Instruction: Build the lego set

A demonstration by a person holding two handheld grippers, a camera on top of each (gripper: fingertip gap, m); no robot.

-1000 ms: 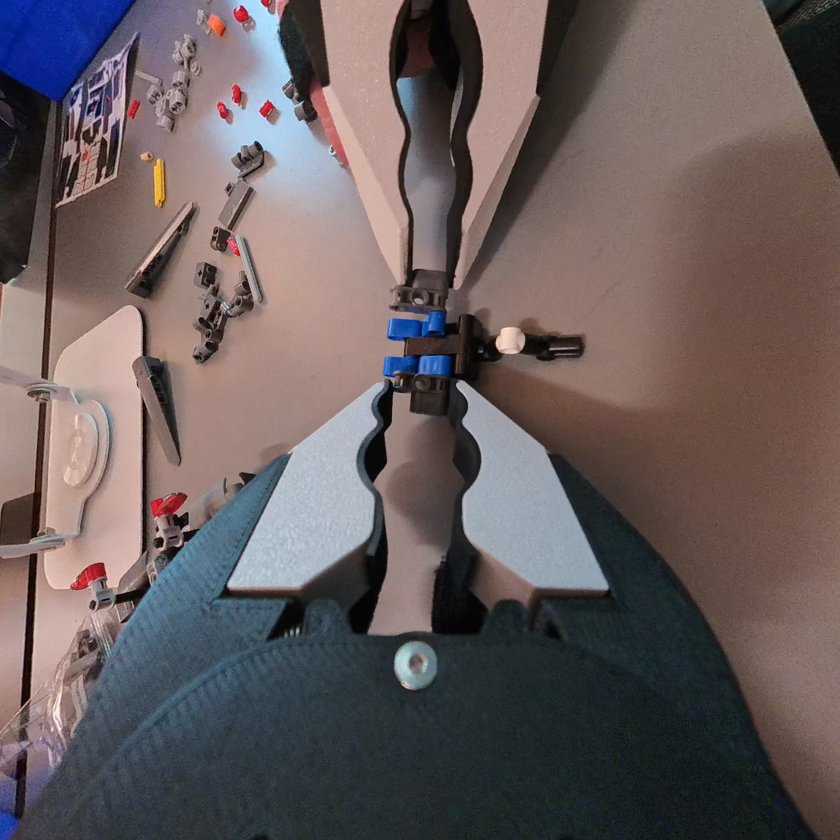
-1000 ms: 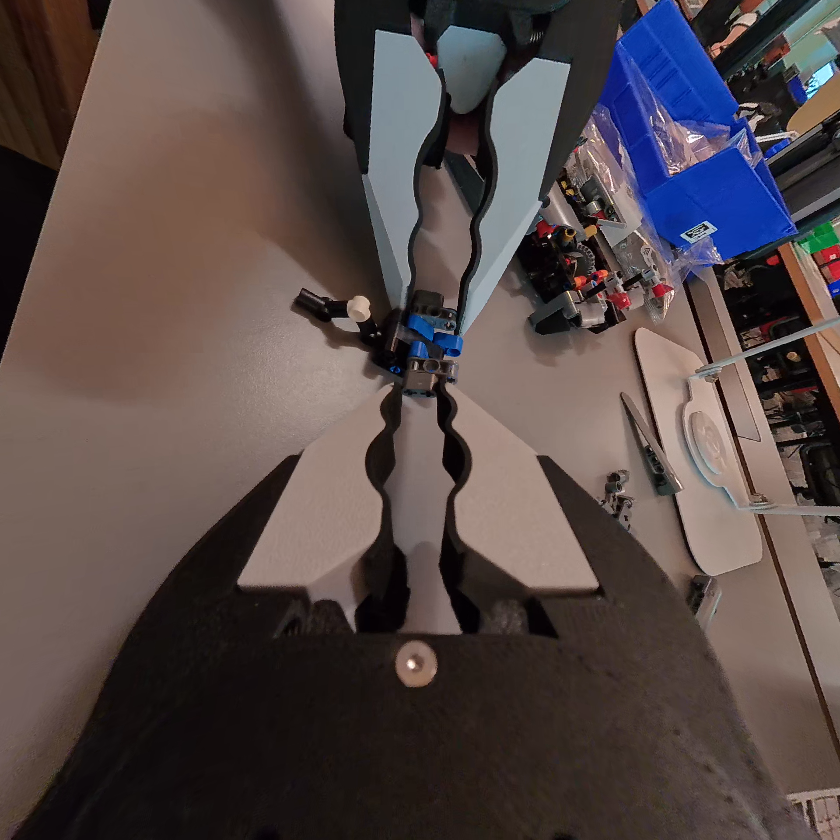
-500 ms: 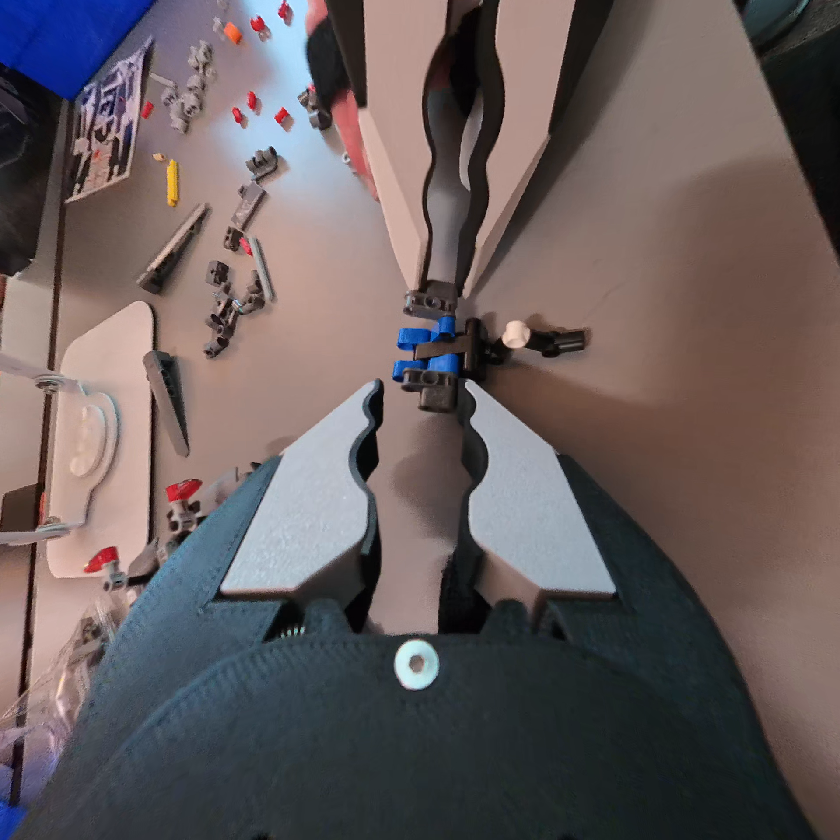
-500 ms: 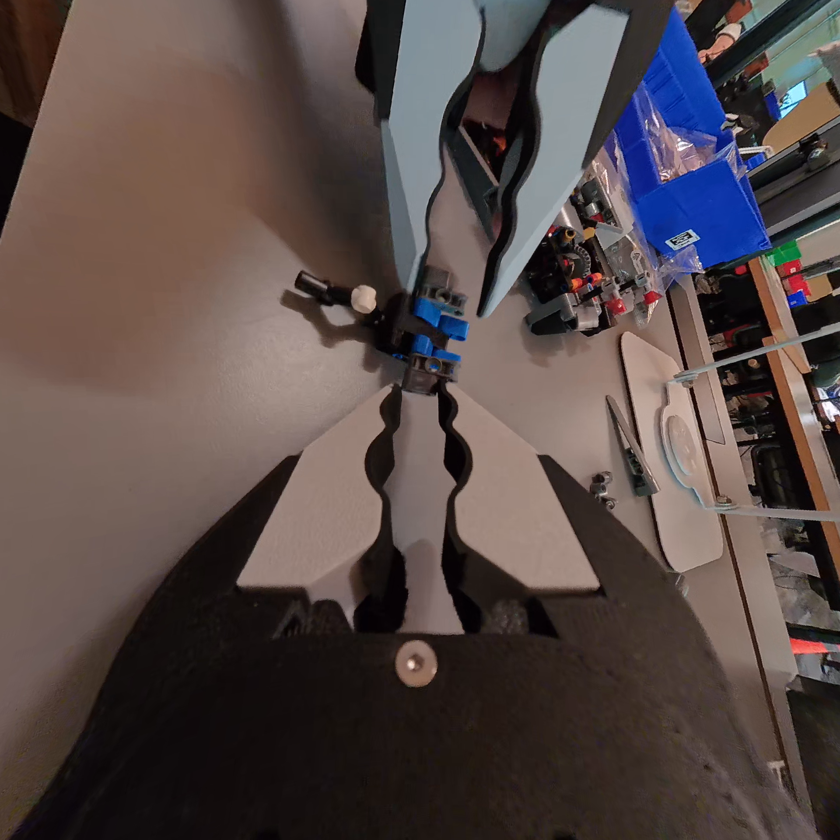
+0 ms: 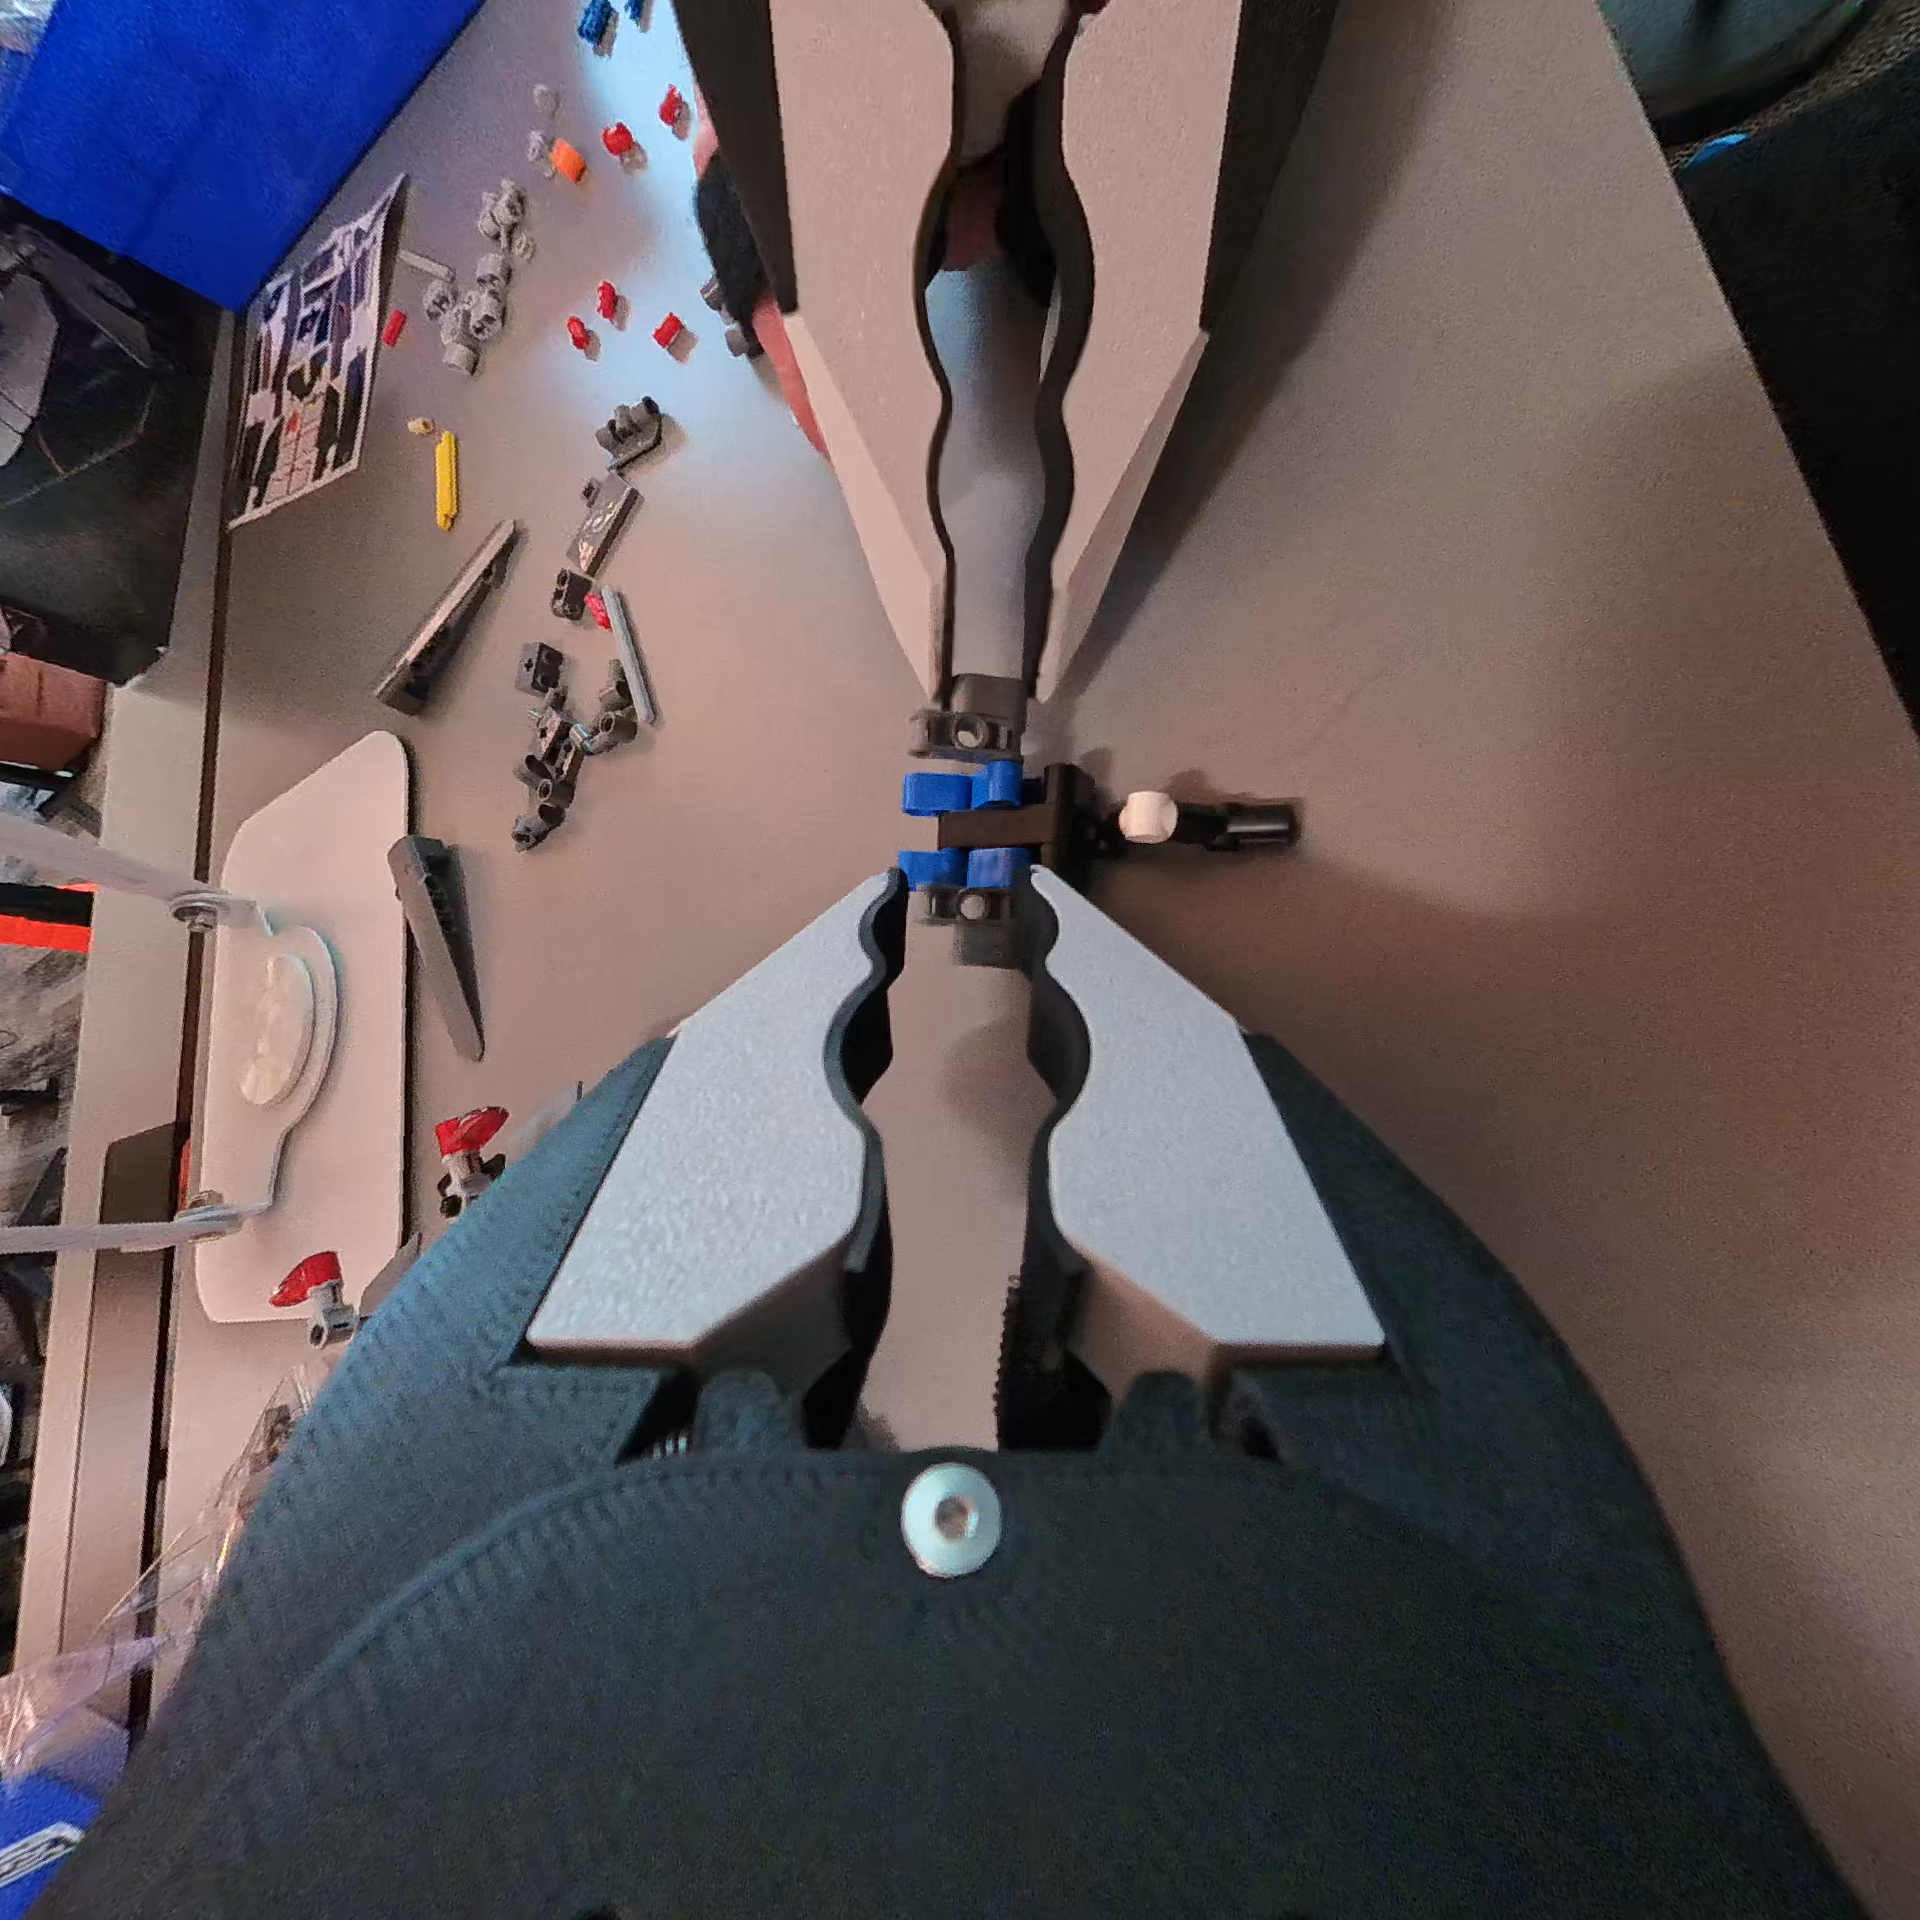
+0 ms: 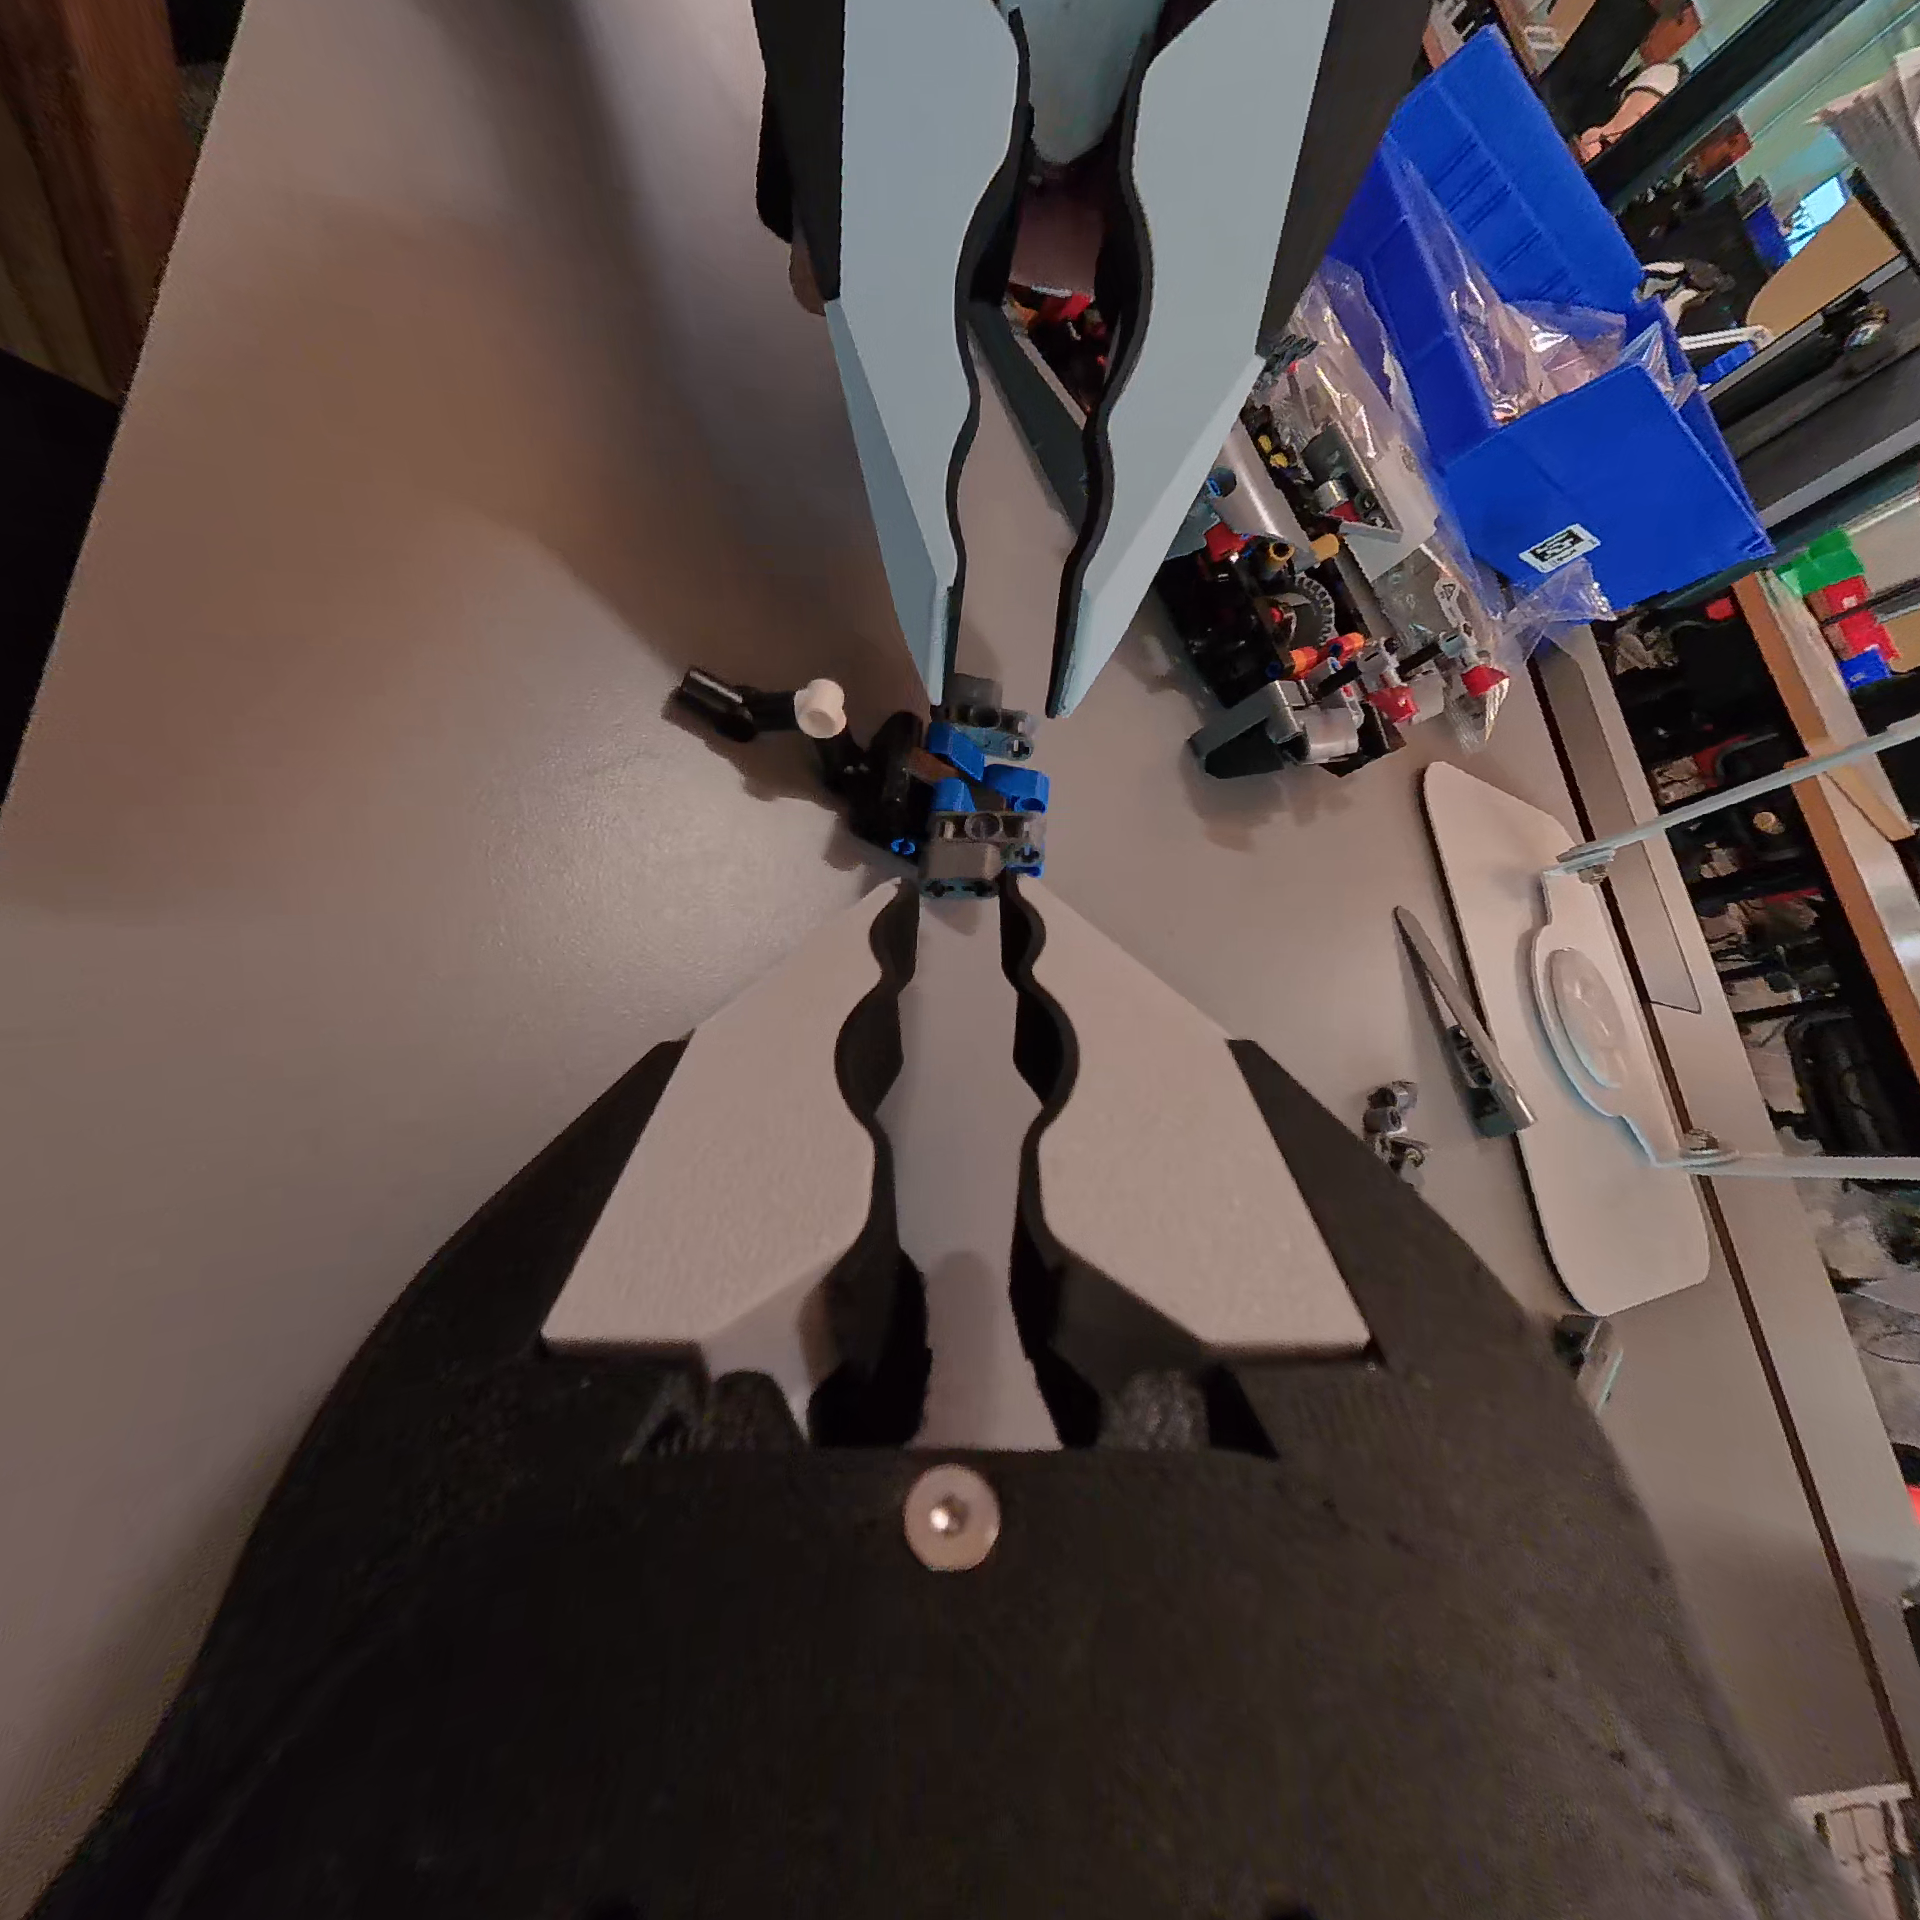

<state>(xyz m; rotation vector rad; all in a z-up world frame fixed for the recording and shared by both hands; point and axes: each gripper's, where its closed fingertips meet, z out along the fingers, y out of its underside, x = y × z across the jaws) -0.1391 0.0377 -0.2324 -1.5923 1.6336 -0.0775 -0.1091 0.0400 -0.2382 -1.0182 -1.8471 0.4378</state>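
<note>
A small lego assembly (image 5: 997, 826) of blue pins, a black beam and a side arm with a white knob (image 5: 1146, 814) hangs just above the beige table (image 5: 1455, 623). My left gripper (image 5: 966, 888) is shut on its near grey end. My right gripper (image 5: 982, 681) comes from the opposite side, shut on a grey connector (image 5: 971, 727) held right at the far blue pins. I cannot tell whether it is joined to them. In the right wrist view, my right gripper (image 6: 958, 896) holds that connector (image 6: 971, 847) against the assembly (image 6: 935, 779). The left gripper (image 6: 1003, 691) is opposite.
Loose grey, red and yellow parts (image 5: 561, 717) and a sheet (image 5: 312, 364) lie left of the grippers. A dark grey wedge (image 5: 442, 935) lies beside a white board (image 5: 312, 987). A part-built model (image 6: 1299, 665), plastic bags and blue bins (image 6: 1558, 416) stand at the right. My two grippers' fingertips are within a few centimetres of each other.
My left gripper opened half a second ago and has closed again on the assembly's grey end. My right gripper has kept its grey connector at the blue pins.
</note>
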